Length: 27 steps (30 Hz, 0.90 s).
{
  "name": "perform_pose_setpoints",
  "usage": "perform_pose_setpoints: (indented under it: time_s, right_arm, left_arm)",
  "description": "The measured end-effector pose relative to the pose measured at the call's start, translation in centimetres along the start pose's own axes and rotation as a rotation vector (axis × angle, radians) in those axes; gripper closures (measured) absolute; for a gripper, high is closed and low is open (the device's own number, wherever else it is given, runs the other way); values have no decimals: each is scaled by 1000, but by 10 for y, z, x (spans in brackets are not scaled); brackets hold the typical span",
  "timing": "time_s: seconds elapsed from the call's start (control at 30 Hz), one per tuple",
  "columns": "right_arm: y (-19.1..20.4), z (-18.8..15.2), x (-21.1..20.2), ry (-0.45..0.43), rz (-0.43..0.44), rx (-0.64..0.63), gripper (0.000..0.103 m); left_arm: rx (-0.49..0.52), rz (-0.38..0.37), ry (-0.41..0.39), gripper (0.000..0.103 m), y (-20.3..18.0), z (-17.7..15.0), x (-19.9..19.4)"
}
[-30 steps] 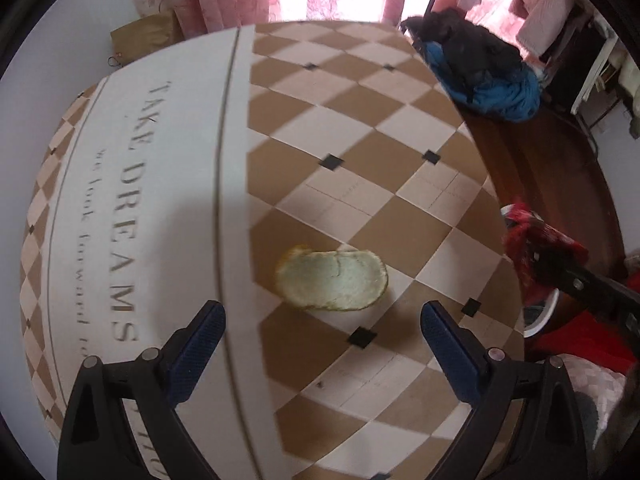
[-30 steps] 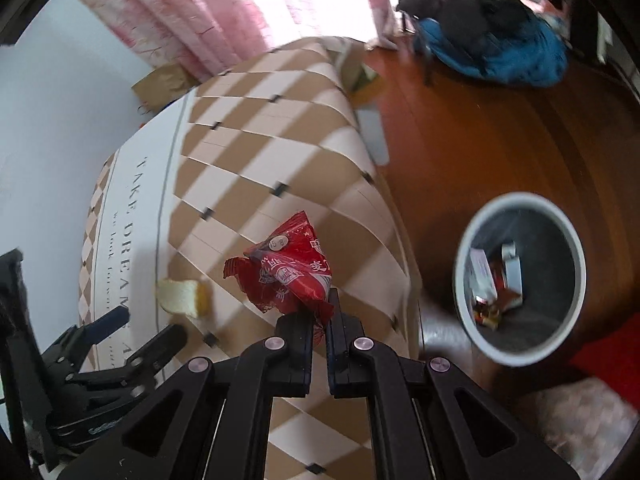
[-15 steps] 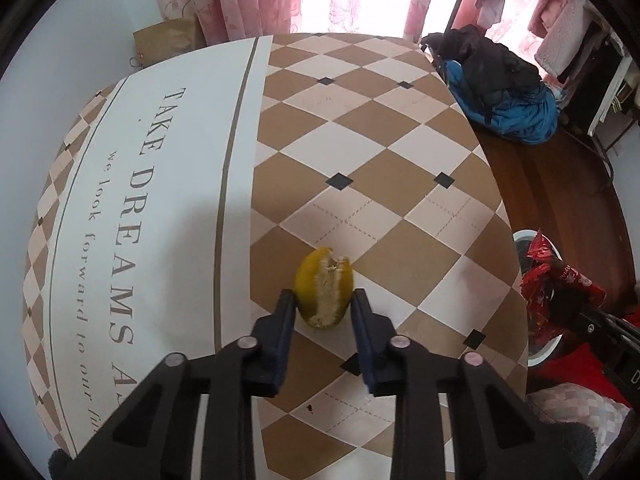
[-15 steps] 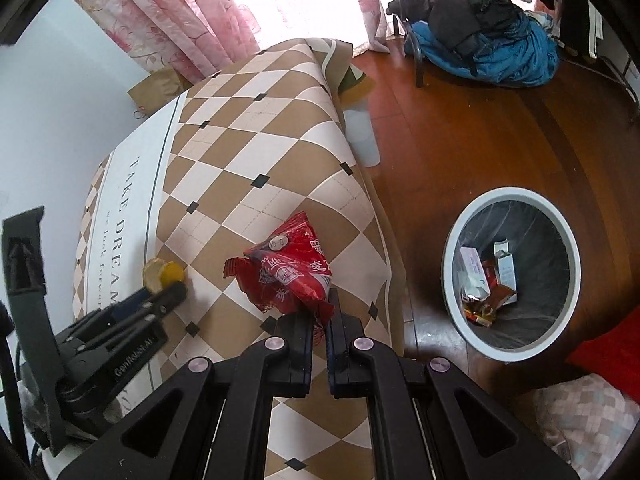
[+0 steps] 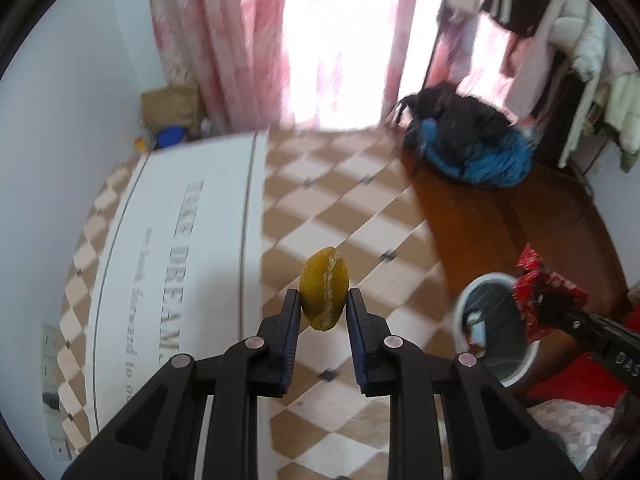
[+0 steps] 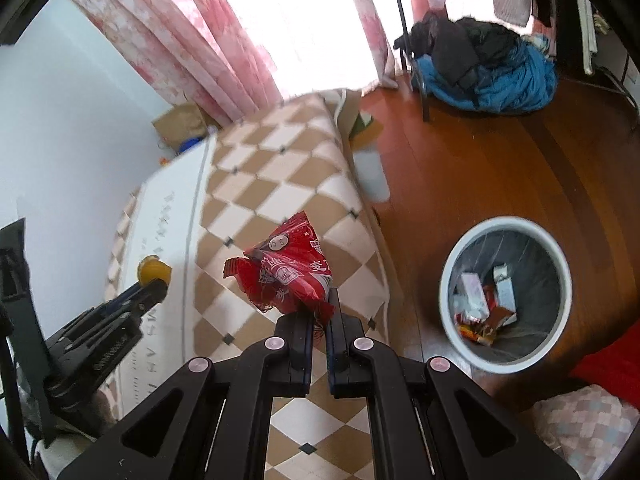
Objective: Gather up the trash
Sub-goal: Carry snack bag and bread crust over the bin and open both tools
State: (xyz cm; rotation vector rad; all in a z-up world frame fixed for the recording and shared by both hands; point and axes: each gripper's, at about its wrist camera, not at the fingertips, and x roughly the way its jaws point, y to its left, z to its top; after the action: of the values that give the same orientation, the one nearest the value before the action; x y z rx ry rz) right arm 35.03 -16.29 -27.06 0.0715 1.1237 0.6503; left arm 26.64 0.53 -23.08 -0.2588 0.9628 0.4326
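Observation:
My left gripper (image 5: 323,312) is shut on a folded yellow fruit peel (image 5: 324,294) and holds it up above the checkered table (image 5: 352,208). The peel also shows in the right wrist view (image 6: 153,270). My right gripper (image 6: 319,312) is shut on a crumpled red snack wrapper (image 6: 286,270), held above the table's right edge. The wrapper also shows in the left wrist view (image 5: 540,292). A white trash bin (image 6: 560,292) with several wrappers inside stands on the wooden floor to the right of the table.
A tan and white checkered cloth with a white lettered band covers the table (image 6: 260,184). A blue and black pile of clothes (image 6: 488,68) lies by the pink curtains (image 6: 224,40). A brown paper bag (image 5: 170,106) sits in the far corner.
My left gripper closed on the peel and lifted it off the table, tilting up. My right gripper rose slightly with the wrapper and moved a little toward the bin.

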Motion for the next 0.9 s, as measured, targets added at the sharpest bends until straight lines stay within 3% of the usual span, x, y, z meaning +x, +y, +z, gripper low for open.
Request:
perform_pose_setpoints:
  time_s: [0.2,0.4,0.47,0.6,0.77,0.9]
  right_arm:
    - [-31,16,-64,-94,-3,28,98]
    - [-105,16,-104,-136,-84,107,98]
    - [-139,9,-102,-115,-117,152,98]
    - [-211,-11,-74,-27,-161,256,98]
    - [-282,-32,-23,79,-178,358,98]
    - [-320,-39,20,152,-173,400,98]
  left_arm:
    - [81,-102,-90,83,-65,26,-43]
    - [161,-222,-53,83,-144,30,-30]
    - [182,-254,-10,83,-172,24,-11]
    - [206,-317,157,83,-223,6,53]
    - [218,-314,333,83,-259,-14,134]
    - [202,-298,423,79,-270,-20,178]
